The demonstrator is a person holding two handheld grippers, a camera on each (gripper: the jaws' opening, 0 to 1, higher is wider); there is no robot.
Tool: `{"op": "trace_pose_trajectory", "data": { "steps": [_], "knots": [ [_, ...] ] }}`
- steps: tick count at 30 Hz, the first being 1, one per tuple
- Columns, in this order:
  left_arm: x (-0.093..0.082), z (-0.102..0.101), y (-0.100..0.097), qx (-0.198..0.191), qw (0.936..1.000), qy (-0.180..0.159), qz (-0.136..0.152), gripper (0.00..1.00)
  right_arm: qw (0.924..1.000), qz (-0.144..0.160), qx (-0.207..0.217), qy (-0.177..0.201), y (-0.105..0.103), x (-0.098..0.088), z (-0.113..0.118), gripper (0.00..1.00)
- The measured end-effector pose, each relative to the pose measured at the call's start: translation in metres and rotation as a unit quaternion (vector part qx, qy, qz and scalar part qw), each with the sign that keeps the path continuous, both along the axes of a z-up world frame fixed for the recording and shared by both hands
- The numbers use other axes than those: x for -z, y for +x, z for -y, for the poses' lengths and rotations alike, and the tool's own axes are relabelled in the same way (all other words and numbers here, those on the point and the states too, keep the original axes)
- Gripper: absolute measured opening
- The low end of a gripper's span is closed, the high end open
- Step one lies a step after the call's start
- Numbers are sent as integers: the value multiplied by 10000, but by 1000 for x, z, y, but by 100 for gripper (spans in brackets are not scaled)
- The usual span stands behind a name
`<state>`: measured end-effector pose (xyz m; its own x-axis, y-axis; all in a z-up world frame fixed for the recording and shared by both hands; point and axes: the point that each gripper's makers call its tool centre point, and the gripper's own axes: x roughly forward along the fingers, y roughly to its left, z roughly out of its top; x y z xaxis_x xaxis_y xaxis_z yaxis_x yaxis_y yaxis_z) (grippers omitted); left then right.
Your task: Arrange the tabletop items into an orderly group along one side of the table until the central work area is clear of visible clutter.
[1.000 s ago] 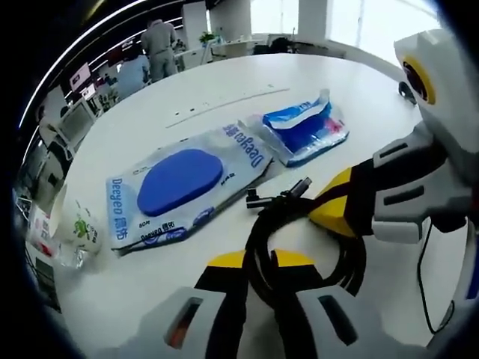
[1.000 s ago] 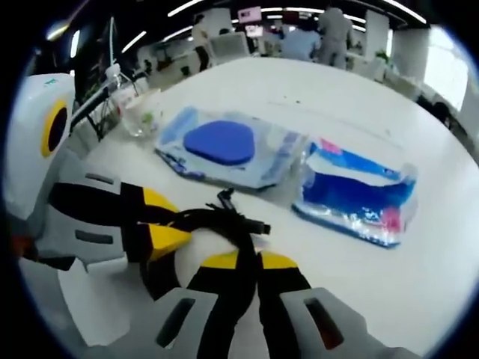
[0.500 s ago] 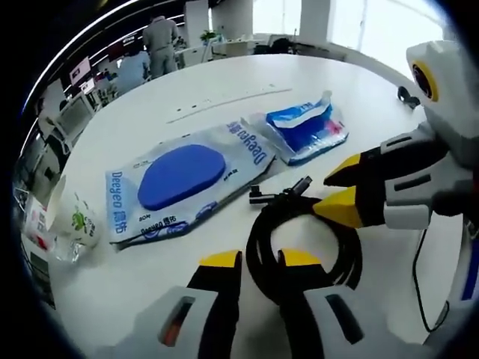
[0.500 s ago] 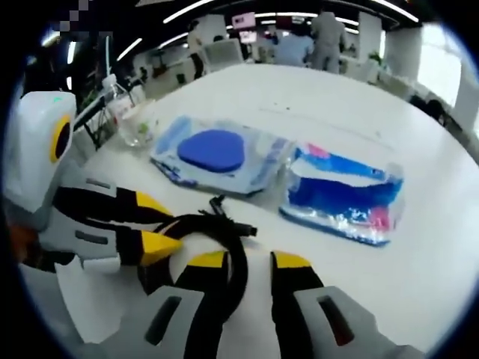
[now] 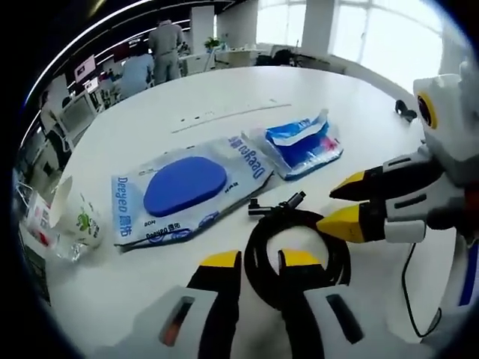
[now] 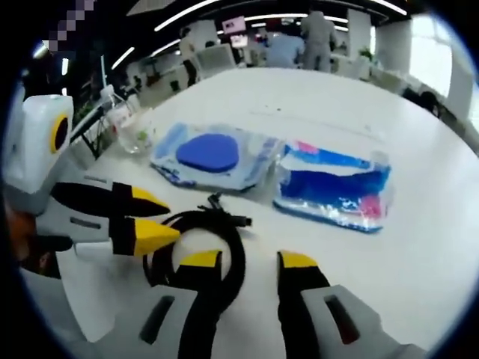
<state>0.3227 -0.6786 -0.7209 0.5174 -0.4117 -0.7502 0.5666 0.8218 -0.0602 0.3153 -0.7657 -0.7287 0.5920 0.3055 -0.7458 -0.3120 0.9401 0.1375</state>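
Both cameras sit low and close over the white bench (image 5: 224, 90), each looking forward along its own gripper's jaws. The left gripper view faces across the bench from one side, the right gripper view from the opposite side. Both views share the coiled black cable (image 5: 296, 247) (image 6: 196, 243), the wipes pack (image 5: 187, 187) (image 6: 213, 155) and the blue pouch (image 5: 303, 142) (image 6: 337, 191) beyond it.
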Motion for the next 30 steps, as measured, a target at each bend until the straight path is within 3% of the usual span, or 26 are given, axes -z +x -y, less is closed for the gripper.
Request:
{"op": "trace_pose_trajectory", "data": {
  "steps": [7,13,23,27,30],
  "knots": [
    [0,-6,-7,-211,9995,-234,-63,24,10000,44,4,18,-5,-5,-2,39],
    [-8,-12,-7,-347,9991,-255,59,32,10000,48,-10,32,-12,-7,-4,44],
    [-15,-16,-13,-292,9989,-352,51,39,9999,-40,20,89,-28,-4,-4,54],
    [-21,-17,-15,-306,9987,-411,78,48,9997,34,92,203,-30,-10,-5,57],
    [-22,-18,-17,-287,9985,-455,50,48,9997,57,66,239,-31,-12,-6,61]
  ]
}}
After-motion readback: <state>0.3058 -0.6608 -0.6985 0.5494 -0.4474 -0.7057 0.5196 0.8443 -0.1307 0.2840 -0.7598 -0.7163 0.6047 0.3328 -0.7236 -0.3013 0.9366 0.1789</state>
